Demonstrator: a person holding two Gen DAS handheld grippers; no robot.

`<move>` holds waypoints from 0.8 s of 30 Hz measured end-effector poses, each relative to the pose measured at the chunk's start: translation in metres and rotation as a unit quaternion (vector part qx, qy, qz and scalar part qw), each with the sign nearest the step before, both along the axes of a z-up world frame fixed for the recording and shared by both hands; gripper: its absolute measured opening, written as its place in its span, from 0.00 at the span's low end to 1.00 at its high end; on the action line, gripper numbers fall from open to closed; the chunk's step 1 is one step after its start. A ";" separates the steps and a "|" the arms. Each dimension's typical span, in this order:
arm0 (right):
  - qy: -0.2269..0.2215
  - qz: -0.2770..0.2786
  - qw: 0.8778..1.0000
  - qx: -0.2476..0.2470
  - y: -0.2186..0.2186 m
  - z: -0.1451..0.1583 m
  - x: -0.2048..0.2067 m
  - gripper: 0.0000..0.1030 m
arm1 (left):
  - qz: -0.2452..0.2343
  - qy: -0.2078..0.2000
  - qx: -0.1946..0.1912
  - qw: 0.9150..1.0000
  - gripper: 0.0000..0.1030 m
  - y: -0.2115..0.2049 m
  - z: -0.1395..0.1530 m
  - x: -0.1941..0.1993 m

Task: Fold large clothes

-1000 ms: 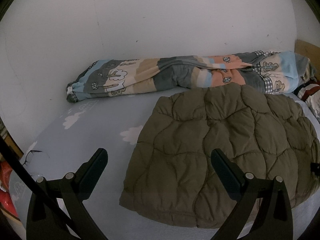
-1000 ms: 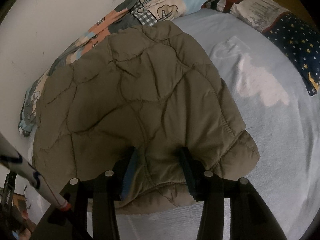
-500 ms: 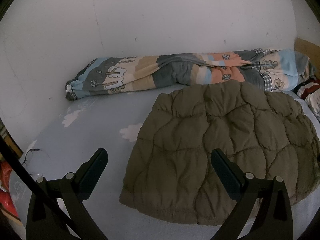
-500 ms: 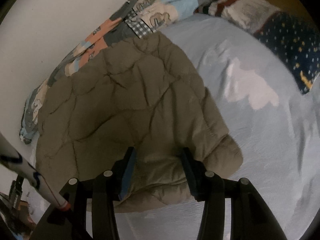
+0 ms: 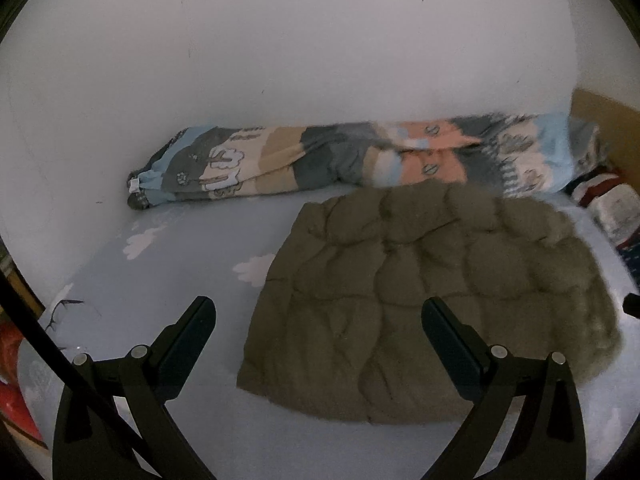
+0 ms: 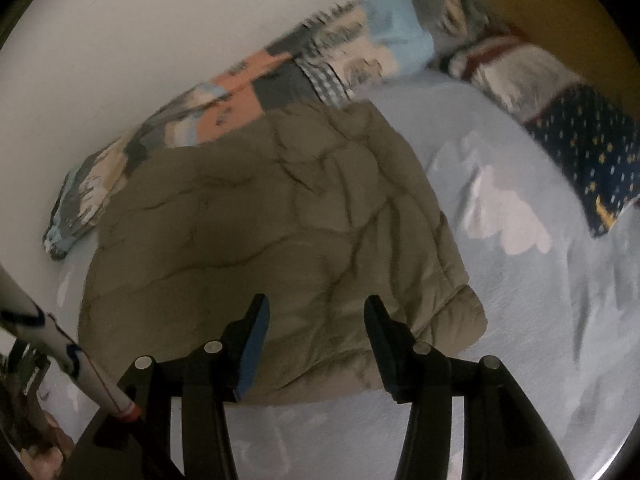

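Tools both gape, nothing held: left tool (image 5: 318, 322) w/ jaws wide, right tool (image 6: 316, 312) narrower, above near hem of olive quilted jacket (image 6: 272, 216) (folded flat on bed (image 6: 520, 300)). Bare sheet L & R; patterned quilt roll (image 5: 320, 160) lines far wall, pillows (image 6: 588, 144) at right.

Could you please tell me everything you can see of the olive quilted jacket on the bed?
The olive quilted jacket is a puffy padded garment, stitched into irregular wavy panels with a seamed hem. It lies folded into a flat, roughly rectangular bundle on the light blue bed sheet, its far edge against the rolled patterned blanket by the wall. No sleeves or zip show. Neither gripper grips it.
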State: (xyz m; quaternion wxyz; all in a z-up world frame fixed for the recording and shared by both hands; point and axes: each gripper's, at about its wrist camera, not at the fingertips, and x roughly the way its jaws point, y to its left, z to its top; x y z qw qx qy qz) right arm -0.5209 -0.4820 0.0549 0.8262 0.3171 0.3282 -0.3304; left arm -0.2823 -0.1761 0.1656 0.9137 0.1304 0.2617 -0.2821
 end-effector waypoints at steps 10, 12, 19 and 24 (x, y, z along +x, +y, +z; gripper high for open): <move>-0.087 0.015 0.988 -0.129 0.168 0.114 -0.090 0.74 | -0.054 -0.015 0.014 0.998 1.00 0.095 0.055 -0.133; -0.086 0.020 0.987 -0.137 0.197 0.121 -0.119 0.74 | -0.065 -0.022 0.018 0.997 1.00 0.116 0.064 -0.157; -0.089 0.011 0.985 -0.145 0.260 0.138 -0.186 0.86 | -0.069 -0.029 -0.006 0.997 1.00 0.178 0.091 -0.215; -0.085 0.015 0.982 -0.168 0.289 0.150 -0.202 0.89 | -0.065 -0.051 -0.006 0.997 1.00 0.192 0.102 -0.230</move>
